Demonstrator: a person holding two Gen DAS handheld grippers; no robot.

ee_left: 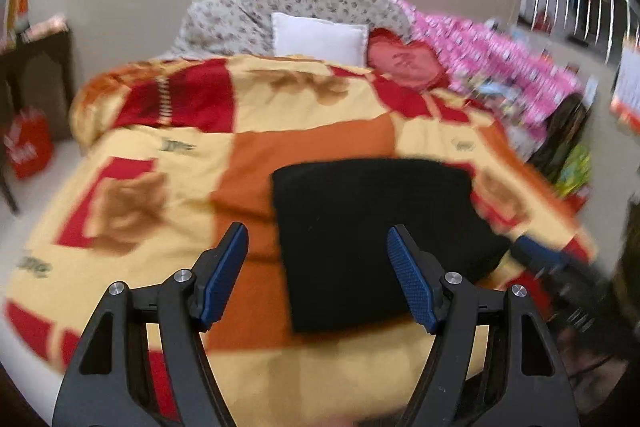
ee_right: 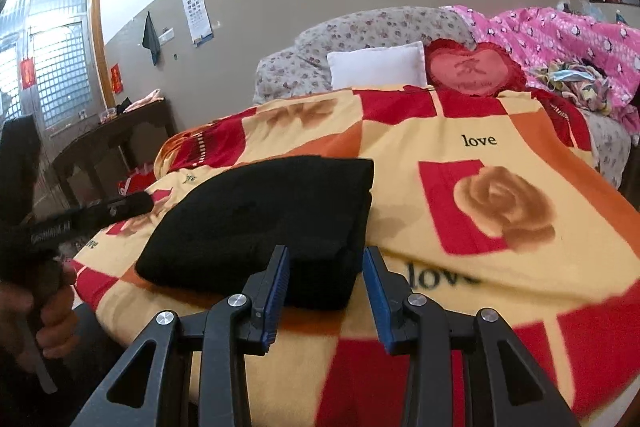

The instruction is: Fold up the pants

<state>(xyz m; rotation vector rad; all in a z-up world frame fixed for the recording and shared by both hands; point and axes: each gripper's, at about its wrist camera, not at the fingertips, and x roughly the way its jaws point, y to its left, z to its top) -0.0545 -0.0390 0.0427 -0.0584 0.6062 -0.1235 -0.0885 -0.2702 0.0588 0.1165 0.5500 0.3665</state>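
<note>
On the blanket, folded black pants; left gripper and right gripper both spread, empty.

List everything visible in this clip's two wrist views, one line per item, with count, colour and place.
pants: one, black, folded into a thick rectangle on the blanket near its front edge
blanket: one, yellow, red and orange with roses and "love" print, covering the bed
white pillow: one, at the head of the bed
heart cushion: one, red, right of the white pillow
floral bedding: grey-white, piled behind the pillow
pink quilt: one, heaped at the far right
dark table: one, left of the bed
eye chart: one, on the wall
left gripper: open, empty, above the pants
right gripper: open, empty, at the pants' near corner
</note>
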